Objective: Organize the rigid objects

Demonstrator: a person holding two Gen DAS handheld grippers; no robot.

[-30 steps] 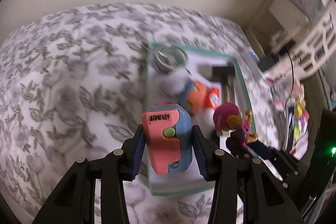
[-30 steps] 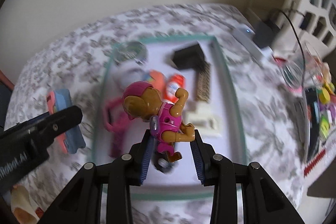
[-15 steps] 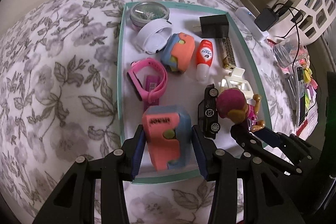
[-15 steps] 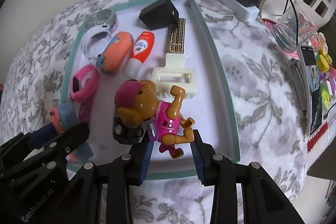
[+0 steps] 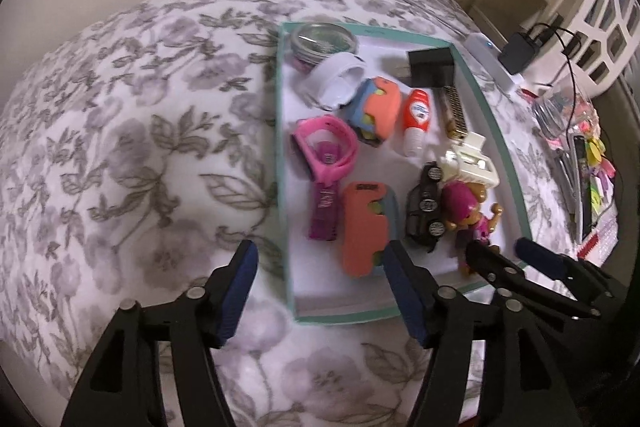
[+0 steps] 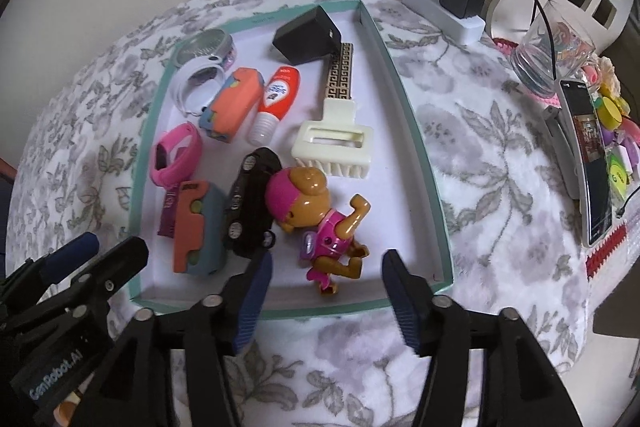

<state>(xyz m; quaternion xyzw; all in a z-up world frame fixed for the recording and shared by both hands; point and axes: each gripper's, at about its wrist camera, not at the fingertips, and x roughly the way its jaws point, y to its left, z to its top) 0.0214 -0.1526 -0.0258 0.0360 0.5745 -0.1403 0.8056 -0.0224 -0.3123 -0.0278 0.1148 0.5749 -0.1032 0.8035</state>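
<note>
Released since the earlier frame, the orange-and-blue toy (image 5: pixel 366 227) and pup figure (image 6: pixel 320 211) lie in the tray (image 6: pixel 424 163). Left gripper (image 5: pixel 320 285) and right gripper (image 6: pixel 326 301) jaws are opening, gripping nothing.

A tray (image 6: pixel 416 147) is sitting on a bedspread (image 6: pixel 480 155), holding everything — a round tin (image 6: pixel 206 45) and a charger block (image 6: pixel 308 37) at its far end, a tube (image 6: pixel 276 97) and a hair clip (image 6: pixel 334 145) lying midway. Nearest the cameras, a block toy (image 6: pixel 196 231), a toy car (image 6: pixel 250 199) and a figure (image 6: pixel 316 211) are lying side by side — block leftmost, figure rightmost.
</note>
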